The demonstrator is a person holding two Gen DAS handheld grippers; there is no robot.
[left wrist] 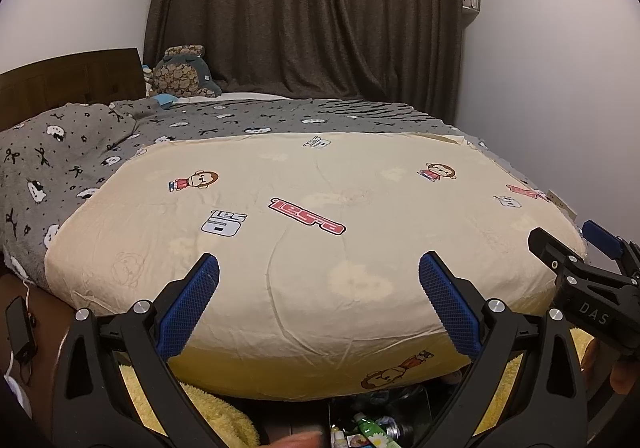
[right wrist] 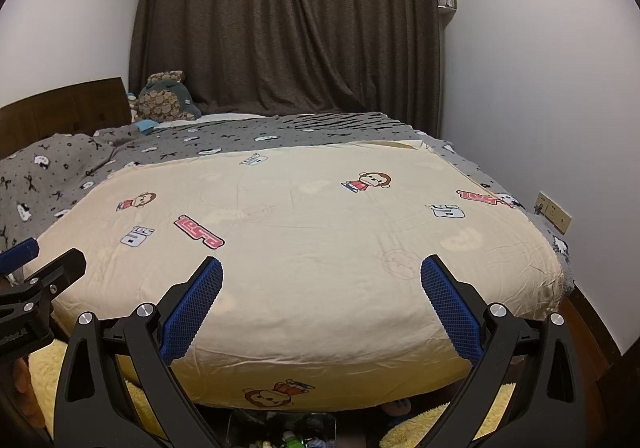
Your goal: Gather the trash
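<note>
- The left gripper (left wrist: 319, 280) hangs above the near edge of the bed (left wrist: 304, 288), its blue fingers (left wrist: 188, 312) spread wide apart with nothing between them.
- The right gripper (right wrist: 321, 282) hangs just beside it, its fingers (right wrist: 192, 314) likewise wide apart and empty.
- A cream quilt (right wrist: 320, 248) with cartoon monkeys covers the near part of the bed; a grey blanket (left wrist: 72, 152) lies behind it.
- The trash (left wrist: 370, 430), including a green bottle (left wrist: 366, 424), sits in a dark bin (left wrist: 420, 400) on the floor below the bed's edge, between yellow fluffy rugs (left wrist: 216, 408).
- A stuffed toy (right wrist: 166, 98) rests by the headboard (right wrist: 60, 104), before dark curtains (right wrist: 288, 20).
</note>
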